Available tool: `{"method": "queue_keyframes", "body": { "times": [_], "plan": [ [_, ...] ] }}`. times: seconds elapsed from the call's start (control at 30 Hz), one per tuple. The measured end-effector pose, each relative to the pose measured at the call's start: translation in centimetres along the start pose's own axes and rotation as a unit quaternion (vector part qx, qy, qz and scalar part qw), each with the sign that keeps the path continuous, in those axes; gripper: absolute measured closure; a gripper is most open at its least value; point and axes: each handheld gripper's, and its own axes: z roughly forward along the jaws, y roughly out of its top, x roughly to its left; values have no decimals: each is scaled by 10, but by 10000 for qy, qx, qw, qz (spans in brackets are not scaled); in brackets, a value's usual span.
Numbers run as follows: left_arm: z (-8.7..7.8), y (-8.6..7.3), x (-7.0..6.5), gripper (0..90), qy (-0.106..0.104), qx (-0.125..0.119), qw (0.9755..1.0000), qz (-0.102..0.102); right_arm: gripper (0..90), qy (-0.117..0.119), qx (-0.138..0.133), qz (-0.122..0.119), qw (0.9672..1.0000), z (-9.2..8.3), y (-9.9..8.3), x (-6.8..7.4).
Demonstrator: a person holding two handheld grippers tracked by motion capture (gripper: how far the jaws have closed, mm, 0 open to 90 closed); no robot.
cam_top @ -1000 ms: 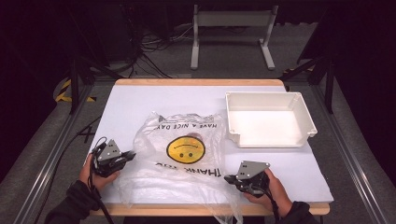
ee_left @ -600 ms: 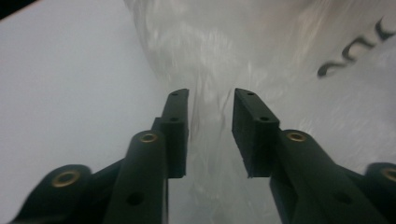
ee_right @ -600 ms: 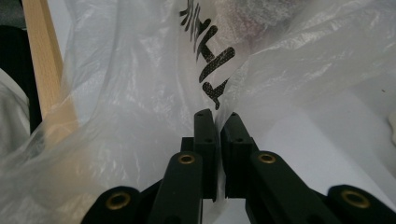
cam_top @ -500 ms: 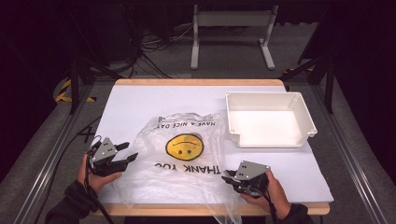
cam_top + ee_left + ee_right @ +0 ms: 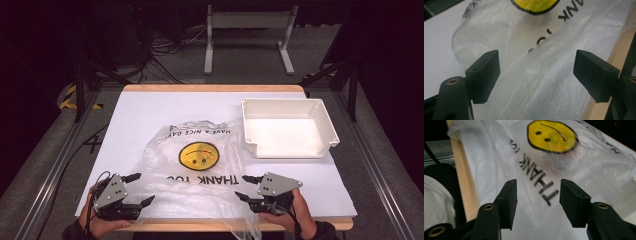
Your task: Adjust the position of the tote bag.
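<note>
Plastic bag (image 5: 197, 165) lies flat on the bench (image 5: 150, 115) near its front edge, spread for access, with my left gripper (image 5: 139, 189) and right gripper (image 5: 243, 187) jaws just opened, released, nothing clamped.

A white tray (image 5: 289, 127) sits on the counter (image 5: 150, 112) toward its far right side, open side up, with nothing inside it. The counter has a white top and a light wooden edge that shows along its near and far sides. Metal rails (image 5: 45, 175) run along both sides of the counter. Beyond the far edge, a grey metal stand (image 5: 247, 30) with two feet rests on the dark floor, and black cables (image 5: 160, 47) lie tangled to the left of the stand.
</note>
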Motion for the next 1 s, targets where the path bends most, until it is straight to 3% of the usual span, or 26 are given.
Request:
{"method": "queue_keyframes", "body": {
  "times": [0.1, 0.2, 0.27, 0.3, 0.37, 0.4, 0.47, 0.63, 0.8, 1.0],
  "plan": [
    [3, -3, -2, 211, 16, 137, 9999, -33, 431, 133, 26, -118, 9998, 2, 5, 8],
    [7, -6, -2, 225, 41, 305, 9995, -2, 304, 301, 340, -413, 9981, 18, 7, 23],
    [12, -8, -2, 235, 77, 421, 9991, 54, 249, 207, 585, -646, 9960, 27, 4, 28],
    [12, -8, -2, 248, 77, 421, 9991, 54, 249, 207, 585, -646, 9960, 27, 4, 28],
    [14, -9, 1, 260, 249, 474, 9985, 62, 248, 202, 789, -839, 9931, 33, 2, 31],
    [15, -10, 3, 275, 281, 489, 9984, 51, 254, -1, 932, -1028, 9903, 36, 0, 32],
    [17, -12, 7, 305, 332, 504, 9982, -51, 307, -283, 1092, -1199, 9864, 40, -3, 32],
    [23, -17, 11, 315, 405, 710, 9966, -64, 464, -453, 1152, -1165, 9855, 44, -9, 23],
    [24, -18, 16, 322, 535, 726, 9958, -141, 762, -469, 1053, -1158, 9866, 43, -9, 15],
    [23, -17, 19, 300, 556, 663, 9961, -144, 861, -656, 882, -1171, 9870, 39, -2, 12]
  ]
}}
